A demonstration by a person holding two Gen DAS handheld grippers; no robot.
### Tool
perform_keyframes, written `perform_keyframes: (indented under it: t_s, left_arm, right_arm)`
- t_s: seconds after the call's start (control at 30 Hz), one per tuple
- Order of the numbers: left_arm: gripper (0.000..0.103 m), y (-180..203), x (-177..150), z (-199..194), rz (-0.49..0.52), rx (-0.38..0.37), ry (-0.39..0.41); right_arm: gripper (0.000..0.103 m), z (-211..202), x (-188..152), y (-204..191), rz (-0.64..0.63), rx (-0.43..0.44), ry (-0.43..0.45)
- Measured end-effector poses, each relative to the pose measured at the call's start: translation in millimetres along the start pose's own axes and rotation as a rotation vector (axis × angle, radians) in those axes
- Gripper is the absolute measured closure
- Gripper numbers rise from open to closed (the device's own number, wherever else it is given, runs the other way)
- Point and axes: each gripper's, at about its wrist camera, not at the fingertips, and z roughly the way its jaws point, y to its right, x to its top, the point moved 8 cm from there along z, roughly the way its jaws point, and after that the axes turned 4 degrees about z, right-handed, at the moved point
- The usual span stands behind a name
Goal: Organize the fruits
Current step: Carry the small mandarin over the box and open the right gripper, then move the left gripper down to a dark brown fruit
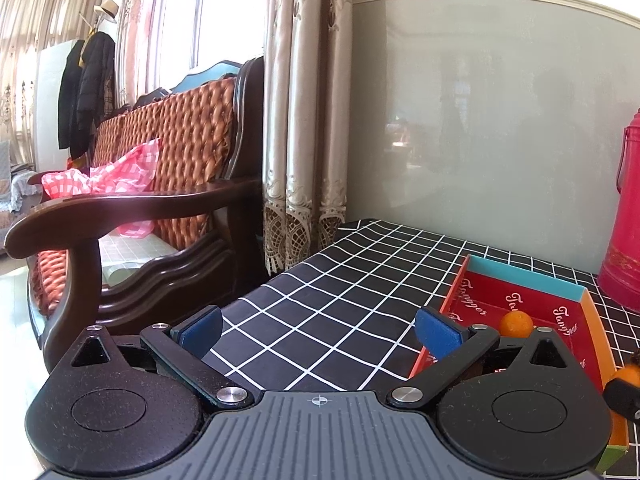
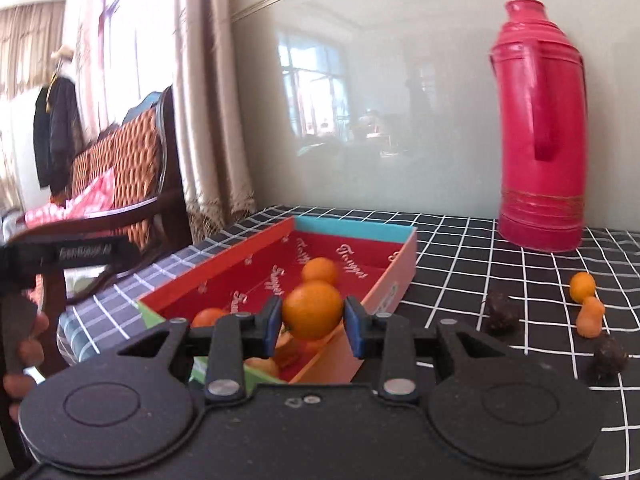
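Presently, the red box [image 2: 394, 276] serves as the reference. To its left, the left gripper [image 1: 318, 334] is held idle over the checked tablecloth [image 1: 340, 280], its jaws spread wide with nothing between them. Over the box's near end, the right gripper [image 2: 312, 318] is seen pinching an orange fruit [image 2: 313, 310] between its blue pads. Further oranges [image 2: 320, 270] are noted inside the box. To the right of the box, loose orange fruits [image 2: 583, 286] and dark fruits [image 2: 500, 314] are left on the cloth. It is judged that the fruit should be lowered close to the box floor before release, clear of the fruits already inside, so that rolling is limited.
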Motion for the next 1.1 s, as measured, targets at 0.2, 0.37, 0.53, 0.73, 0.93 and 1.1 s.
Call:
perform_keyframes:
  t_s: [0.2,0.37,0.53,0.73,0.93,1.1]
  left_arm:
    - [0.001,1,1,1,-0.003,-0.001,-0.004]
    - [0.001,12,2,-4,0.009,-0.021,0.007]
    - [0.001,46,7,-18,0.055,-0.093,0.055]
    - [0.001,110,5,-43,0.141,-0.244,0.107]
    - [0.001,181,-6,-71,0.226,-0.418,0.119]
    - [0.001,245,-24,-91,0.328,-0.552,0.099]
  right_arm:
    - [0.034,-11,5,12,0.02,-0.094,0.063]
    - [0.011,-37,15,48,0.016,-0.325,0.17]
    - [0.006,-64,14,94,0.031,-0.58,0.196]
    - [0.006,-104,3,159,0.119,-0.852,0.187]
    - [0.006,-146,-9,204,0.179,-1.058,0.206]
    - [0.006,-168,-16,226,0.25,-1.069,0.21]
